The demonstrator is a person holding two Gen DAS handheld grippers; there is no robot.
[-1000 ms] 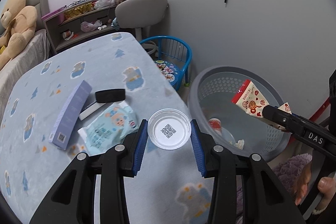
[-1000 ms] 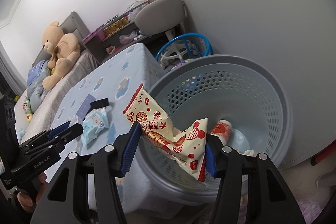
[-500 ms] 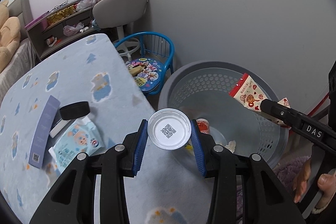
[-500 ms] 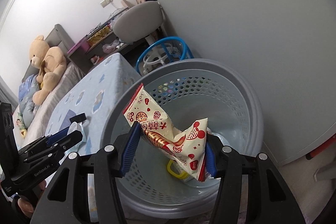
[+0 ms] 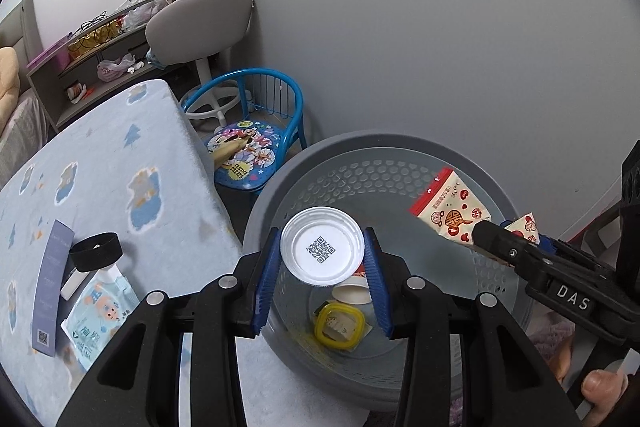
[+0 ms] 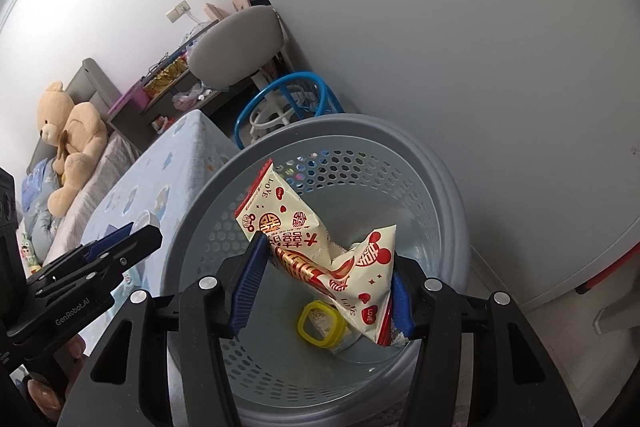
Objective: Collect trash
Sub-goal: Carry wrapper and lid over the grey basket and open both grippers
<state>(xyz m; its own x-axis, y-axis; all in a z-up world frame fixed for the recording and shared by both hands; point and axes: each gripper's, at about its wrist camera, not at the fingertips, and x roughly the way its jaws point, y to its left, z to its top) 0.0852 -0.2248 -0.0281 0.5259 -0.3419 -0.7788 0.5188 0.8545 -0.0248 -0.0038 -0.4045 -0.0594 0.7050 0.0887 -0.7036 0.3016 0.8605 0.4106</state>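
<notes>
Carried off the blue-patterned bed (image 5: 100,163) since a second ago and now held over the grey perforated basket (image 5: 280,187): the white plastic lid (image 5: 322,251), QR sticker facing the camera. Clamped edge to edge between the blue pads (image 5: 267,287) of the left gripper (image 5: 322,283), jaws at a middling width. Brought from above the rim to over the basket's middle in the same span: the crumpled red-and-cream snack bag (image 6: 316,247). Pinched across its middle by the right gripper (image 6: 324,291), blue pads (image 6: 250,287) pressing both sides, one end sticking up past the fingertips, the other sagging toward the right pad. Down in the basket bottom: a yellow square ring (image 5: 339,325) on some wrapper and a paper cup (image 5: 352,291) on its side. Left on the bed: a wet-wipes pack (image 5: 100,319), a purple box (image 5: 50,291) and a black-capped bottle (image 5: 92,261). Beside the basket, a small blue chair (image 5: 256,131); farther back, a grey swivel chair (image 5: 200,19).
</notes>
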